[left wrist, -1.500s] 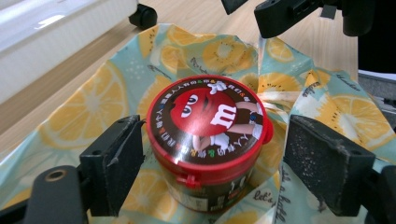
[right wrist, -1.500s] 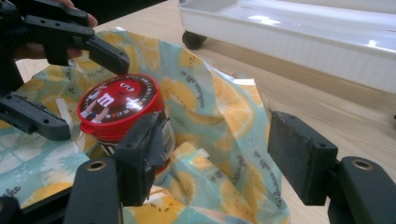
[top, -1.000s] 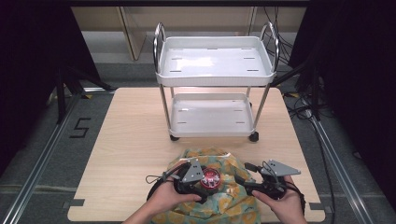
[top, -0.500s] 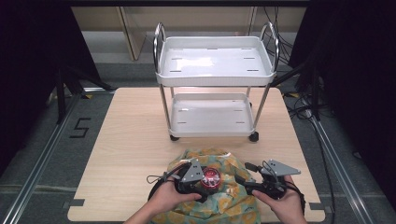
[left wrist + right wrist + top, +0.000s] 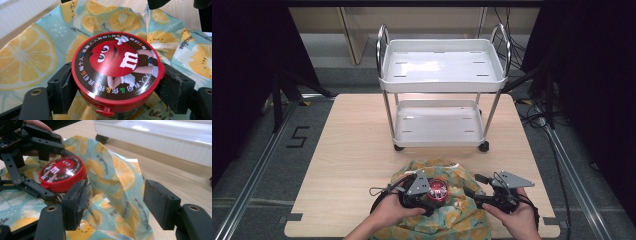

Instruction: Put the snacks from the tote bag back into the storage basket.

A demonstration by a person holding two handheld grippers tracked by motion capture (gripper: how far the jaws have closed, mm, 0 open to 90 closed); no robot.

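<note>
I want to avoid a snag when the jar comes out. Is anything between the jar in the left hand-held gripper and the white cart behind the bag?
The jar, clamped in the left hand-held gripper, sits inside the fruit-print bag, whose raised edge stands toward the cart. Beyond it, the table shows nothing else in the way.

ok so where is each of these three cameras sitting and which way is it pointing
High view: above the person's side, facing forward and down on table and cart; both hands show.
Left gripper view: rides the left gripper, looking down on the candy jar it clamps.
Right gripper view: rides the open right gripper, facing the fruit-print bag.
All share the jar.
</note>
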